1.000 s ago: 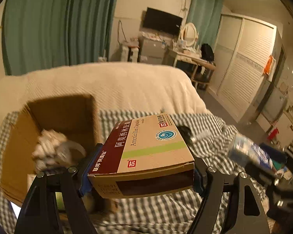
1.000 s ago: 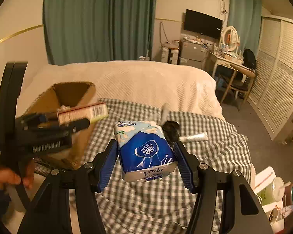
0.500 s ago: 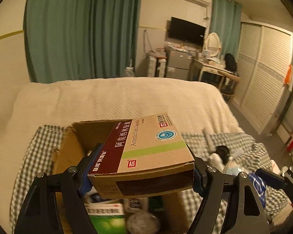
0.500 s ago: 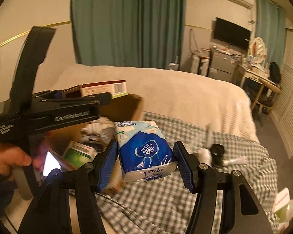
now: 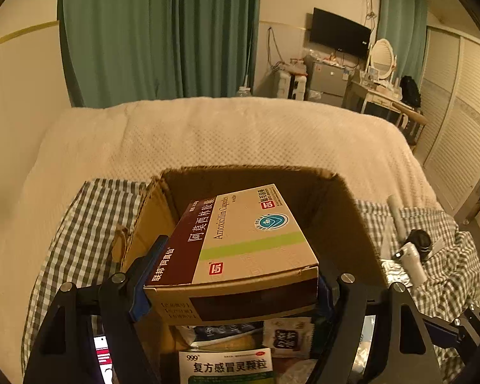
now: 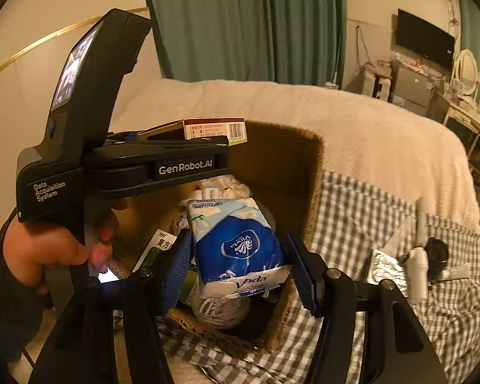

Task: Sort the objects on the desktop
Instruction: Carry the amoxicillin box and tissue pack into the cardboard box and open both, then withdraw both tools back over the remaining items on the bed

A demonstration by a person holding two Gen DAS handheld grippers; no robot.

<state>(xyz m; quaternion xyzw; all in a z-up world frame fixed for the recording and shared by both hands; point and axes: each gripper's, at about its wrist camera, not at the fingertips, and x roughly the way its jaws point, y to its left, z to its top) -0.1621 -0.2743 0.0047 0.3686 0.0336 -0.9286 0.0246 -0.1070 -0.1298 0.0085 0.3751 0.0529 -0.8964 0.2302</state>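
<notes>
My left gripper [image 5: 236, 272] is shut on a tan and maroon amoxicillin medicine box [image 5: 246, 236], its blue pads pressing both short sides. It hangs over the open cardboard box [image 5: 336, 211]. From the right wrist view, the same medicine box [image 6: 214, 128] pokes out above the cardboard box [image 6: 281, 166], and a person's hand [image 6: 48, 249] grips that gripper's handle. My right gripper [image 6: 240, 265] is shut on a blue and white Vinda tissue pack [image 6: 240, 243], held just over the box's opening, beside and below the left gripper.
Inside the box lie a green and white 999 medicine carton [image 5: 227, 366], crumpled white tissue [image 6: 224, 185] and small packets. On the checked cloth [image 6: 352, 217] to the right lie a foil blister sheet [image 6: 384, 268], a white bottle [image 6: 419, 268], a black round object [image 6: 436, 251] and a white tube [image 5: 396, 214].
Both grippers have swung left and sunk, carrying their loads from above the checked cloth to over the cardboard box. The grips are unchanged.
</notes>
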